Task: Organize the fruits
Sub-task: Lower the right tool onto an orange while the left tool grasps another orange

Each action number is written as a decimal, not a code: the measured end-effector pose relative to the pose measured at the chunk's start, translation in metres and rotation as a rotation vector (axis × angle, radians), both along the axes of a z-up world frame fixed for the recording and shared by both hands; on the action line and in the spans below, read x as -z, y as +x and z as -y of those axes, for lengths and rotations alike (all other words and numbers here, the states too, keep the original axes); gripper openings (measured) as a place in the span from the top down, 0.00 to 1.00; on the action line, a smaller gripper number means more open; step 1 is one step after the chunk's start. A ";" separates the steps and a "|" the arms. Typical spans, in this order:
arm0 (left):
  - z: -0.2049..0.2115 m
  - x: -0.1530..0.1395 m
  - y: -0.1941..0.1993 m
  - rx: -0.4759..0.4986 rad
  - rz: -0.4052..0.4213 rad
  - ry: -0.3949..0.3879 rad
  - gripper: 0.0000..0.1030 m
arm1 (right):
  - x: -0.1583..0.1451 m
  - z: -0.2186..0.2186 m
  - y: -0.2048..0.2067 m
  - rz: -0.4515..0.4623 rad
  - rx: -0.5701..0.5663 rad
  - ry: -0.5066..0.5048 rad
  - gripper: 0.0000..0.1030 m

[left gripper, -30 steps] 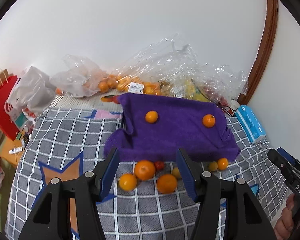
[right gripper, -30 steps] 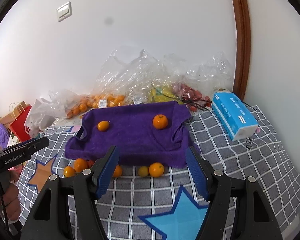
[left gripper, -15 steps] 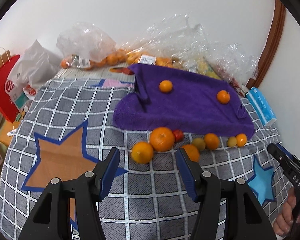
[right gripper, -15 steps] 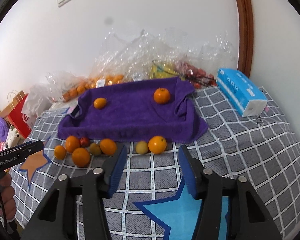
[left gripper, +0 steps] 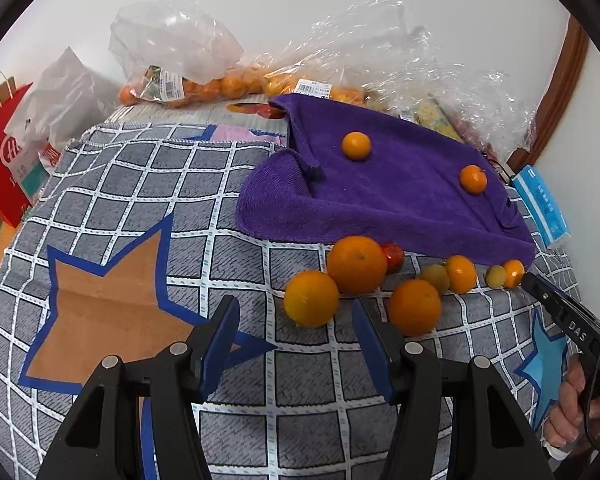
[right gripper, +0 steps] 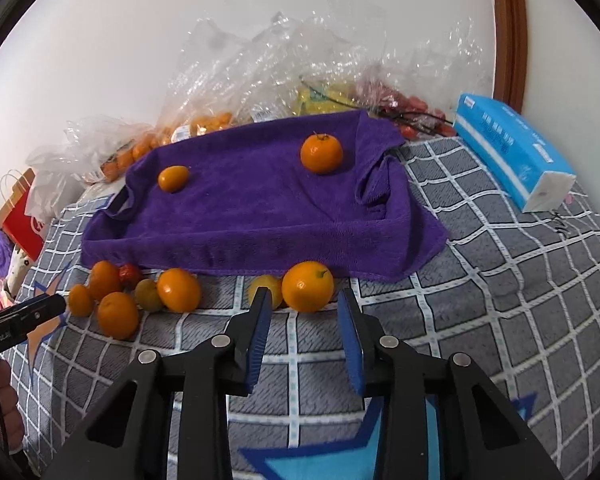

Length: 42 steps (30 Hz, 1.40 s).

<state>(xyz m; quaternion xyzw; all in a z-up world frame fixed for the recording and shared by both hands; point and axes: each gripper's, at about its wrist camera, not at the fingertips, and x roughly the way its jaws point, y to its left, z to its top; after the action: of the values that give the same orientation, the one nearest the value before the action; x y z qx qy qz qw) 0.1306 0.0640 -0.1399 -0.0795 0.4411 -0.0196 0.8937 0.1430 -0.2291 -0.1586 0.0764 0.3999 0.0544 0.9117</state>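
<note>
A purple towel [left gripper: 384, 196] lies on the grey checked cloth and holds two small oranges [left gripper: 356, 145] [left gripper: 473, 179]. Several oranges, a red fruit [left gripper: 394, 256] and small yellow-green fruits lie in a row along its near edge. My left gripper [left gripper: 296, 322] is open, just short of the nearest orange [left gripper: 310, 298]. My right gripper [right gripper: 304, 310] is open, its fingers on either side of the near face of an orange [right gripper: 308, 286], with a yellow fruit [right gripper: 265, 289] beside its left finger. The towel [right gripper: 260, 216] shows in the right wrist view too.
Clear plastic bags of oranges and other fruit [left gripper: 220, 84] are heaped against the wall behind the towel. A blue tissue pack [right gripper: 512, 152] lies at the right. A red paper bag [left gripper: 4, 160] stands beyond the left edge.
Both grippers have moved forward and down toward the row of fruit. The right gripper's jaws have narrowed and now flank an orange.
</note>
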 end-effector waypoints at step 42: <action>0.016 0.016 0.020 0.022 -0.032 0.019 0.46 | -0.003 -0.001 -0.018 0.009 -0.071 -0.028 0.70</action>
<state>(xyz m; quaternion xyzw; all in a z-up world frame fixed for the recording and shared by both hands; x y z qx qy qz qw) 0.1505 0.0481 -0.1555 -0.0665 0.4562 -0.0242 0.8871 0.1249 -0.2282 -0.1556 0.0491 0.3988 0.0816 0.9121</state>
